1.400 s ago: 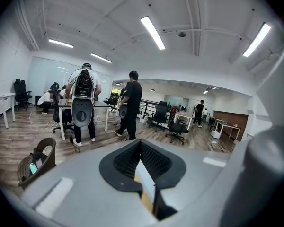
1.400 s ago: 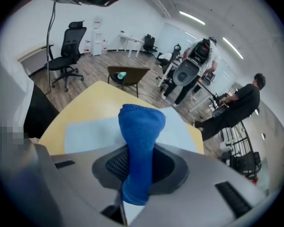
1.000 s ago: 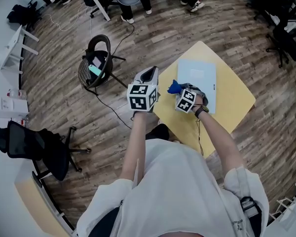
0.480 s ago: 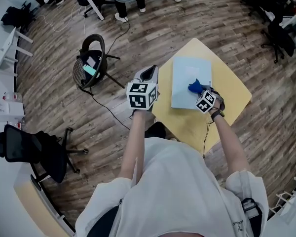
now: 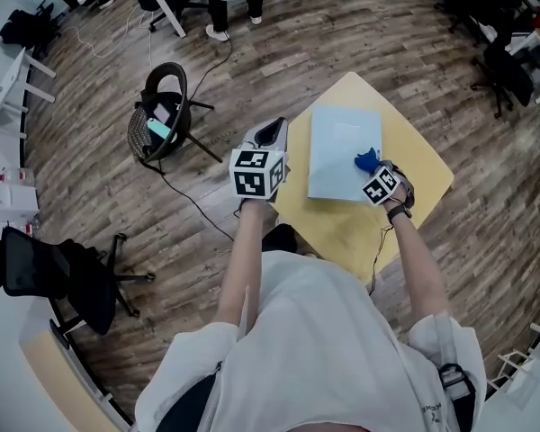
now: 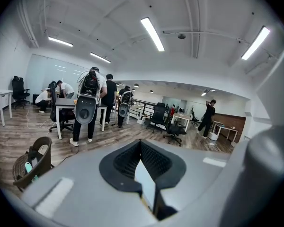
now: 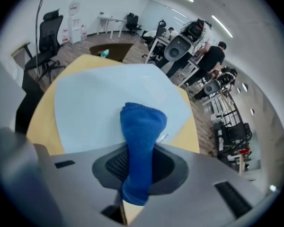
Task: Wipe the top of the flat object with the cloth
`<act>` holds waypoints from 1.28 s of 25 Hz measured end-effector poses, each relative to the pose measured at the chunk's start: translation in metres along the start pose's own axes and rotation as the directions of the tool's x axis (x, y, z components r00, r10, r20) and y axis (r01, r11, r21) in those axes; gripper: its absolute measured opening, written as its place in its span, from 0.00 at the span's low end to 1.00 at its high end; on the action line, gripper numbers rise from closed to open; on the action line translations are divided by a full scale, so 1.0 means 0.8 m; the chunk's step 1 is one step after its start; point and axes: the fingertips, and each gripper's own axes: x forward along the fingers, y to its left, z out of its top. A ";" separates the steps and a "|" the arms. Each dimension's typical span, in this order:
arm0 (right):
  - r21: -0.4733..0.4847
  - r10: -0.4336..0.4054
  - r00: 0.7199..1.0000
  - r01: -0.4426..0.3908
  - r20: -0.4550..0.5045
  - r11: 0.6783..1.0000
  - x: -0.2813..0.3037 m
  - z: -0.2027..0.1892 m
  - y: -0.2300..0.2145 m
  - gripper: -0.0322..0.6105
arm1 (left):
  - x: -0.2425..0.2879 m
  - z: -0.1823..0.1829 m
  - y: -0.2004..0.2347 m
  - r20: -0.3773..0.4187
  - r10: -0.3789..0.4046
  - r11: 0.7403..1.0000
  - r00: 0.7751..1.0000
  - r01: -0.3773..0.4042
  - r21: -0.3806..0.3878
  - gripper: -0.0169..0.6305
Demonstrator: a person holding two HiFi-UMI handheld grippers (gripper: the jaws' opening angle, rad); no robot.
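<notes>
**Blue cloth on the pale panel, spare gripper held clear**

The right gripper (image 5: 372, 170) sits at the right of centre in the head view. Its jaws are pinched on a folded blue cloth (image 7: 142, 124), and the free end pokes out ahead of them like a stubby pad. That grip makes sense to me: with the cloth bunched and clamped low, the person can press and drag it without it flopping loose.

The cloth's tip is at the right-hand part of the flat object (image 5: 335, 156), a pale blue panel lying flat on the yellow counter (image 5: 427, 176). From the right gripper view the cloth looks to be on or just above the panel. I can't say for sure that it is pressing down. Most of the panel stretches away toward the upper left of that view, so there is plenty of bare surface to sweep.

The left gripper (image 5: 270, 136) is at the middle of the head view, just off the counter's left edge and apart from the panel. Its jaws are drawn together with nothing between them, and its own view looks out across the office rather than down. I'd guess it is held there simply to stay out of the wiping path, since the panel lies flat enough not to need steadying.
</notes>
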 end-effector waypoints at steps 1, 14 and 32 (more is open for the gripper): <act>0.027 0.020 0.999 -0.021 0.036 0.999 -0.006 0.018 0.003 0.16 | 0.000 0.001 0.000 0.000 0.002 1.000 1.000 -0.002 -0.001 0.04; -0.317 0.265 0.937 -0.187 0.226 0.930 -0.018 0.219 0.166 0.17 | -0.024 0.002 0.034 -0.002 0.068 0.998 0.998 -0.068 -0.012 0.04; -0.020 0.075 0.996 -0.074 0.056 0.997 -0.012 0.002 0.035 0.17 | -0.005 -0.008 -0.009 -0.015 -0.017 1.000 1.000 0.017 0.006 0.04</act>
